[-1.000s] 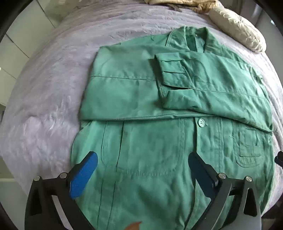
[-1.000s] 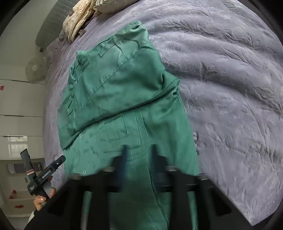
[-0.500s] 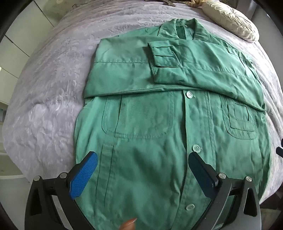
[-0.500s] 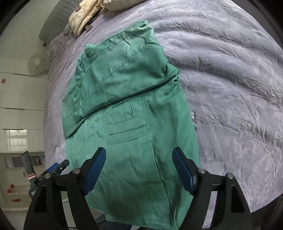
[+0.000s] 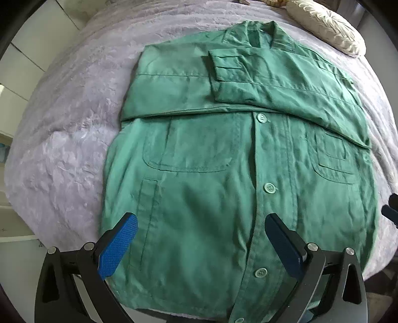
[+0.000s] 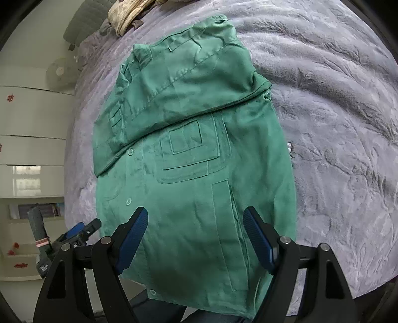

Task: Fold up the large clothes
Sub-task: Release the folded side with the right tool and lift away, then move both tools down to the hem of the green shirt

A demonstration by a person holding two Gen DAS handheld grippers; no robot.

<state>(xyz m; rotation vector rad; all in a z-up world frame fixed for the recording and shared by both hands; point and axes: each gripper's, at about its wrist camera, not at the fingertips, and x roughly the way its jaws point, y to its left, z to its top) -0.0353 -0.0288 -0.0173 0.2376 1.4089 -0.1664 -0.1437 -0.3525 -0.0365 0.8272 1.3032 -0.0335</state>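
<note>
Both tools gape above green jacket (image 5: 199, 198), apparently not touching

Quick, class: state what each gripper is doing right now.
Left gripper: open, holding nothing, above the green jacket.
Right gripper: jaws just opened, holding nothing.

We are seeing a bed (image 5: 62, 119) that is wearing a grey, plush cover. A green jacket (image 5: 223, 174) is lying flat on it, its sleeves folded across the chest. A cream pillow (image 5: 325, 27) and a beige crumpled cloth (image 6: 126, 12) are resting near the far end.
</note>
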